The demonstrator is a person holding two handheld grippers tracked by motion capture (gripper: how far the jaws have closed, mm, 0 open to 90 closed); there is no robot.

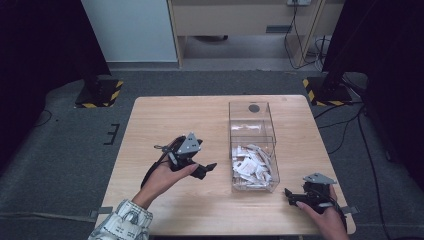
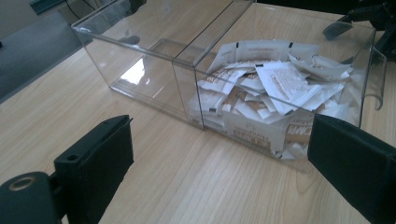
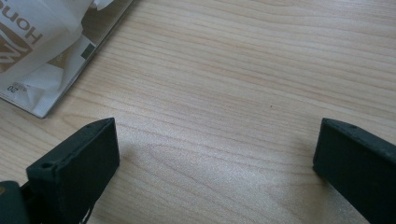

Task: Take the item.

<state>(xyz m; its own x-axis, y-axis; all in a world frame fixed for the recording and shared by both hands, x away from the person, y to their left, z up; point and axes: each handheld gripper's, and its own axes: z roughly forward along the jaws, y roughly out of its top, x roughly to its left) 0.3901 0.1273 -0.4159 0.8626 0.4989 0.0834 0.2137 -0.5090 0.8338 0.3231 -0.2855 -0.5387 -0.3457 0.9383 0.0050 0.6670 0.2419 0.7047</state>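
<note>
Both grippers' fingers spread wide, empty: left gripper [image 1: 200, 169] beside box [image 2: 140, 60], right gripper [image 1: 294, 196] at its near corner. Sachets [image 2: 271, 84] fill box's near half. Light, thin, slippery; pinch an edge.

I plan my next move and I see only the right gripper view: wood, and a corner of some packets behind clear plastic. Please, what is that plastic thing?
Observer: It is a clear box with two compartments; the high view shows it standing on the table.
Operator: Are both compartments filled?
Observer: No. The white packets lie in the compartment nearer the person; the far one is empty.
Operator: Where is the other gripper?
Observer: The left gripper is held left of the box, its jaws open and pointing toward the packets.
Operator: And mine?
Observer: The right gripper sits low near the table's front right corner, jaws open, holding nothing.
</note>
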